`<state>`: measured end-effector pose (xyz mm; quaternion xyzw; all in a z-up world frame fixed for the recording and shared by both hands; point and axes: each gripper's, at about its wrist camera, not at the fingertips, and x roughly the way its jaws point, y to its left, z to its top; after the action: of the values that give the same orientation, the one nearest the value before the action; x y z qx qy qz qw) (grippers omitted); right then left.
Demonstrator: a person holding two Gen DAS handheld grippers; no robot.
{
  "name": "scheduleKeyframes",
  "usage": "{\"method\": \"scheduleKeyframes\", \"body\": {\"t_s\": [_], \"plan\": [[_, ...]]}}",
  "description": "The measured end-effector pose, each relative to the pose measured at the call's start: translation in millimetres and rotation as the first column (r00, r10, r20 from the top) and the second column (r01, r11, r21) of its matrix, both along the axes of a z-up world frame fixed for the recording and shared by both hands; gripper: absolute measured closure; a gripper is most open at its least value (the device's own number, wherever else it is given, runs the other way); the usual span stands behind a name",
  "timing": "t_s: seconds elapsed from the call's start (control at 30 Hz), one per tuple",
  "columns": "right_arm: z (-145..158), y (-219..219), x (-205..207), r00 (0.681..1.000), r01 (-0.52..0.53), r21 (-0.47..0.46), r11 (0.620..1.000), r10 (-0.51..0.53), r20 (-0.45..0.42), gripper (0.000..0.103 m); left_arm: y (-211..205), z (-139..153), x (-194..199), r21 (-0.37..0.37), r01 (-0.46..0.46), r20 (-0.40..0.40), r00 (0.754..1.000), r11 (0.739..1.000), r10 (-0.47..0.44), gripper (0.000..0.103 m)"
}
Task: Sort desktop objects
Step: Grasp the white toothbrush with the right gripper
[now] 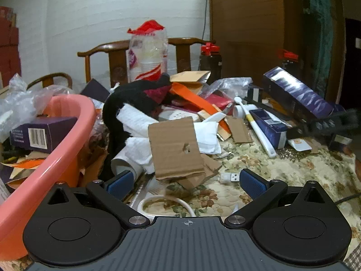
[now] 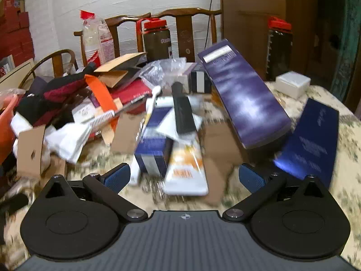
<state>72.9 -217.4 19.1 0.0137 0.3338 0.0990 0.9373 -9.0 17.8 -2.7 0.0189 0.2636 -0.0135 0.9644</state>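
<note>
Bare floral tablecloth (image 1: 282, 176) nearside — cardboard (image 1: 173, 144), pink basin (image 1: 67, 135) blocking left

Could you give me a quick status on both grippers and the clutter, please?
Left gripper open, empty, over cardboard scrap. Right gripper open, empty, over white tube. Pink basin left.

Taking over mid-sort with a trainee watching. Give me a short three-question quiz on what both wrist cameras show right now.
1. True or false: the left gripper has its jaws shut on the cardboard piece.
2. What does the pink basin already hold? A) a purple box B) a bottle C) a toothbrush
3. Which item lies nearest between the right gripper's open jaws?

Key: 1 false, both grippers are open and empty. 2 A, the purple box. 3 the white and orange tube.
</note>
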Motion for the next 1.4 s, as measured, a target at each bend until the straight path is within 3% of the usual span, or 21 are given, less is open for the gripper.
{"method": "scheduleKeyframes", "body": {"t_s": [0.2,0.37,0.47,0.5,0.57,0.67,0.77,0.83,0.9,0.93,1.1,1.17,1.23,1.3,1.4], "plan": [[-10,25,51,0.995,0.022,-0.019,1.0,-0.024,-0.095,0.004,5,-2,6,-0.02,-0.034,-0.023,0.999,0.999,0.033,0.0],[-23,41,62,0.987,0.109,-0.092,0.99,-0.118,-0.105,0.02,11,-1,6,-0.058,-0.036,-0.029,0.999,0.998,0.034,0.0],[-21,39,35,0.99,0.048,-0.065,0.997,-0.056,-0.127,0.04,13,0,6,-0.071,-0.036,-0.032,0.999,0.997,0.034,0.0],[-19,37,22,0.99,0.003,-0.054,0.999,-0.011,-0.138,0.059,13,1,6,-0.078,-0.036,-0.032,0.999,0.996,0.033,0.0],[-18,31,-11,0.981,-0.107,-0.036,0.994,0.1,-0.166,0.086,13,1,6,-0.088,-0.037,-0.032,0.999,0.995,0.034,0.0],[-17,25,-56,0.968,-0.204,-0.08,0.976,0.19,-0.163,0.085,12,0,6,-0.078,-0.04,-0.03,0.999,0.996,0.038,0.0],[-9,19,-85,0.951,-0.287,-0.05,0.957,0.278,-0.135,0.074,11,0,6,-0.075,-0.041,-0.028,0.999,0.996,0.039,0.0],[0,18,-93,0.962,-0.269,-0.072,0.961,0.264,-0.064,0.023,12,0,6,-0.077,-0.043,-0.026,0.999,0.996,0.042,0.0],[11,16,-97,0.975,-0.211,-0.074,0.975,0.215,0.049,0.007,12,0,6,-0.077,-0.044,-0.027,0.999,0.996,0.042,0.0],[14,14,-96,0.978,-0.185,-0.069,0.98,0.191,0.085,0.007,12,-1,6,-0.076,-0.046,-0.029,0.999,0.996,0.044,0.0],[14,14,-62,0.992,-0.096,-0.008,0.995,0.096,0.084,0.008,13,-2,6,-0.072,-0.047,-0.031,0.999,0.996,0.045,0.0],[8,15,-56,0.993,-0.082,0.003,0.997,0.081,0.083,0.016,12,-3,6,-0.066,-0.044,-0.031,0.999,0.997,0.042,0.0],[-1,16,-48,0.997,-0.062,0.019,0.998,0.062,0.038,0.041,12,-3,6,-0.06,-0.047,-0.03,0.999,0.997,0.045,0.0],[-9,19,-46,0.993,-0.104,0.044,0.994,0.106,-0.053,0.058,13,-3,6,-0.065,-0.047,-0.029,0.999,0.997,0.045,0.0],[-22,28,-46,0.981,-0.145,0.063,0.987,0.151,-0.119,0.059,14,-2,7,-0.074,-0.049,-0.031,0.998,0.996,0.047,0.0]]}}
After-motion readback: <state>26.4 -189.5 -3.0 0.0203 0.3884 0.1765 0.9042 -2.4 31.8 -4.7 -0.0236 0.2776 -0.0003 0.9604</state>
